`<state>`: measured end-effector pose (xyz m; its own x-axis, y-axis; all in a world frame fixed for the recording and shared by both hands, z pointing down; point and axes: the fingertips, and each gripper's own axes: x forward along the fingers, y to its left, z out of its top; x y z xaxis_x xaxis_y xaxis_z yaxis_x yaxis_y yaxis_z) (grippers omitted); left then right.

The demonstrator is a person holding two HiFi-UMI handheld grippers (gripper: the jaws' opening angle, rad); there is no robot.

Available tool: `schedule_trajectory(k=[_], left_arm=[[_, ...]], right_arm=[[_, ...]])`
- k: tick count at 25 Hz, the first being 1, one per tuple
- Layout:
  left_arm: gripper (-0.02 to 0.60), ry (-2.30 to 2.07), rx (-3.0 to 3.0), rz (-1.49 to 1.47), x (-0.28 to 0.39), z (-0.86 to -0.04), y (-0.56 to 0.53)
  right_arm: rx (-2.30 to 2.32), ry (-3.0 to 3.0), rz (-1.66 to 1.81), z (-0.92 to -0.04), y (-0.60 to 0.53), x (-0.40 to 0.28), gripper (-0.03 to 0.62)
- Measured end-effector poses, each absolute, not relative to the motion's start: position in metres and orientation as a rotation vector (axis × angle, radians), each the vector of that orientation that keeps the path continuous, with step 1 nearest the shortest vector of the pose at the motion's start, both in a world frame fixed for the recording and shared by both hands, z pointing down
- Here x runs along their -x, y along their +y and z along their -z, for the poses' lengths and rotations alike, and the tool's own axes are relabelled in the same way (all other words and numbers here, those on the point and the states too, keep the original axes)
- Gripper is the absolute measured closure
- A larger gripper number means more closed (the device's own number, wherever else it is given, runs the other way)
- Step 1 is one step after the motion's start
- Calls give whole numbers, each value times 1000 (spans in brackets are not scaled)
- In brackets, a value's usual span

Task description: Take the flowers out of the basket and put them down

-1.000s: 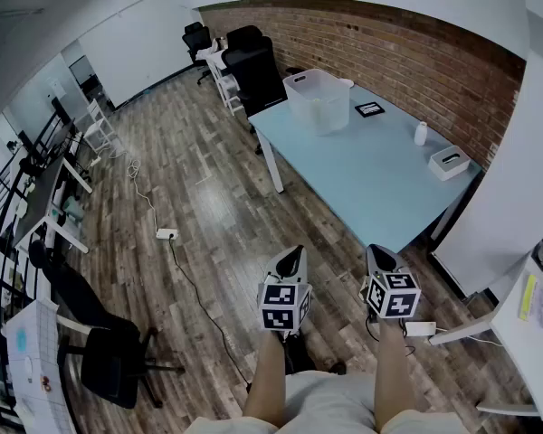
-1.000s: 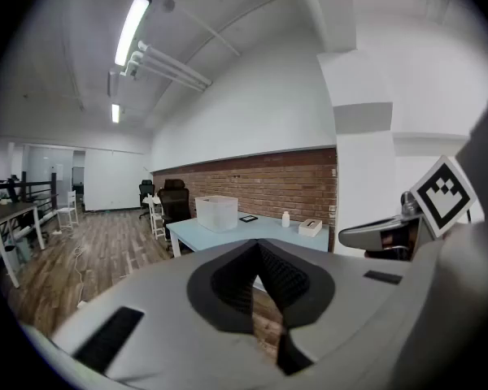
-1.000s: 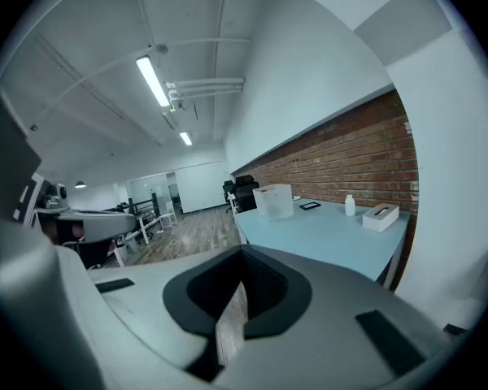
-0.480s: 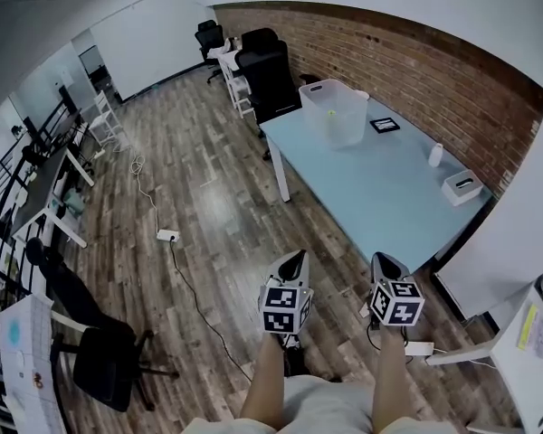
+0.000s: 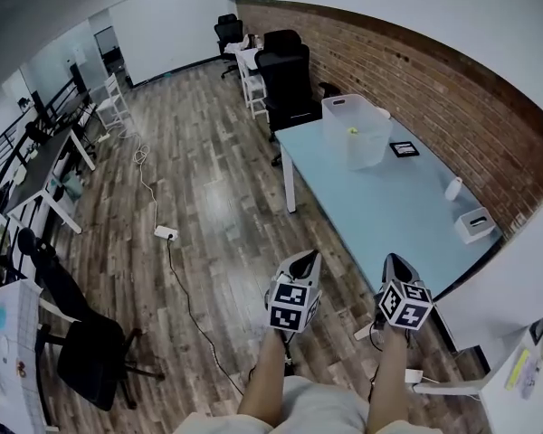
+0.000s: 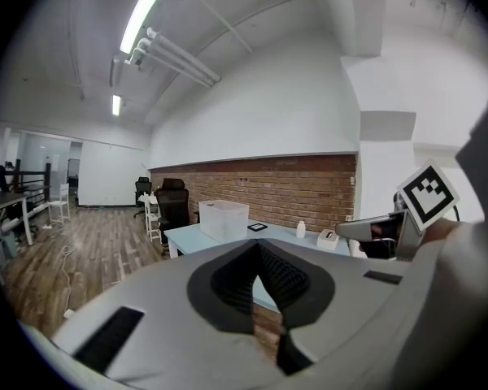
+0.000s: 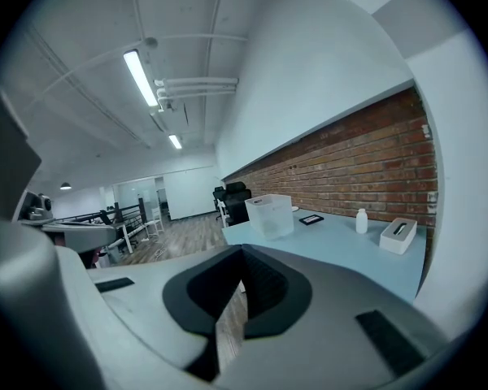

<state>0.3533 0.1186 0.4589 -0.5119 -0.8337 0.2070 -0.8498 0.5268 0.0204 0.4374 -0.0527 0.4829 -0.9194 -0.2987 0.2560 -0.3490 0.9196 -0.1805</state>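
Open office, wood floor, brick wall (image 5: 434,89) behind the pale blue worktop (image 5: 389,215); over the last second the worktop has slid closer in the head view, so we read this as the walk-up, with nothing picked yet. The basket (image 5: 369,147), a translucent white tub, stands at the worktop's far end, and the flowers (image 5: 352,131) show only as a small yellow-green speck inside it. Left claw (image 5: 306,260) and right claw (image 5: 395,264) are both pressed together and empty, held out ahead of us and well apart from the basket, so they'll need to spread before any grab.
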Motion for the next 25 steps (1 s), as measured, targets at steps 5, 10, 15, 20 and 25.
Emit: schedule_trajectory(k=[5,10,15,20,25], left_arm=[[560,-2578,-1447,-120,-301,-451,117],[560,-2591,-1452,-113,-249,-454,129],[560,-2539,-1519,-107,-213,-457,140],[560,-2464,-1581,-185,-195,-484,138],[560,-2452,-1585,-167,-174,-479,145]], right_arm=[[-508,-2835,-325,-484,-64,-383,582],[-471,-2826,-367,-496,-50,-320,582],[-448,-2818,-390,-504,-29,-260,582],[-486,-2762,-369,-522,-34,-232,582],[-613,-2750,-348,-511,-62,-223,582]])
